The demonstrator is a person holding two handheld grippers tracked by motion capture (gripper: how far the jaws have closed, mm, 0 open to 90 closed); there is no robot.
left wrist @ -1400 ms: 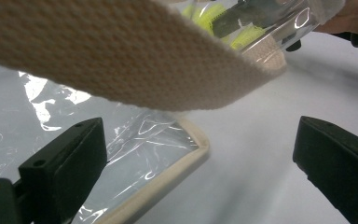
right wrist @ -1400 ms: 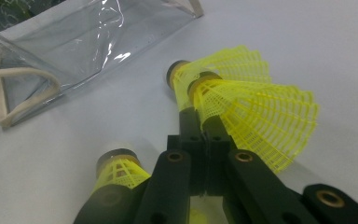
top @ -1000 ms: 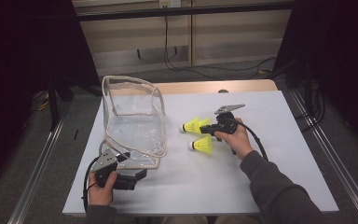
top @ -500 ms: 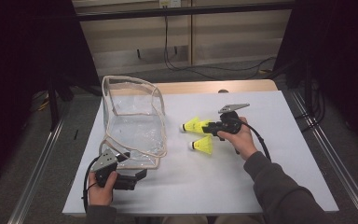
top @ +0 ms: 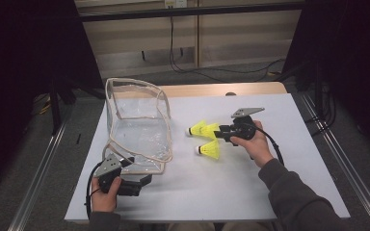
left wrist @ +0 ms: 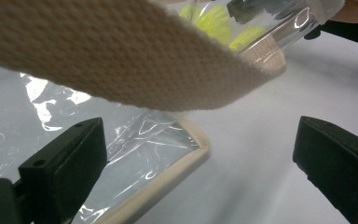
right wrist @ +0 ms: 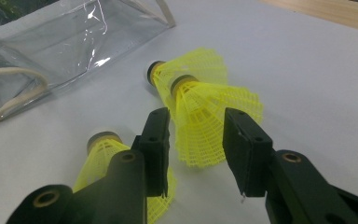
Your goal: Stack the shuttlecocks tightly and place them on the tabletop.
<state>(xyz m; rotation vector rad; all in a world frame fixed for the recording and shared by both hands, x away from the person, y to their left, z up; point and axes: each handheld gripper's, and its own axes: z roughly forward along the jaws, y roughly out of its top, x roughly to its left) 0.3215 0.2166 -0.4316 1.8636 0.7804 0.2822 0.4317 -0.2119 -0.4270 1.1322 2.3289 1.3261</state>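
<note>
Right fingers: the right gripper [right wrist: 196, 140] has its fingers on either side of the skirt of a yellow shuttlecock [right wrist: 205, 121]; whether they press it, I cannot tell.
Shuttlecocks: in the right gripper view two lie nested at the fingers, the far shuttlecock [right wrist: 186, 70] just beyond; a third, the near shuttlecock [top: 209, 150], lies just beside on the white desk [top: 250, 192].
Left fingers: the left gripper [left wrist: 196, 158] has its fingers wide apart, holding nothing, at the near left desk edge.
Bag: a clear bag [top: 137, 127] with beige trim [left wrist: 121, 60] stands left of the shuttlecocks, its near corner between the left fingers.
</note>
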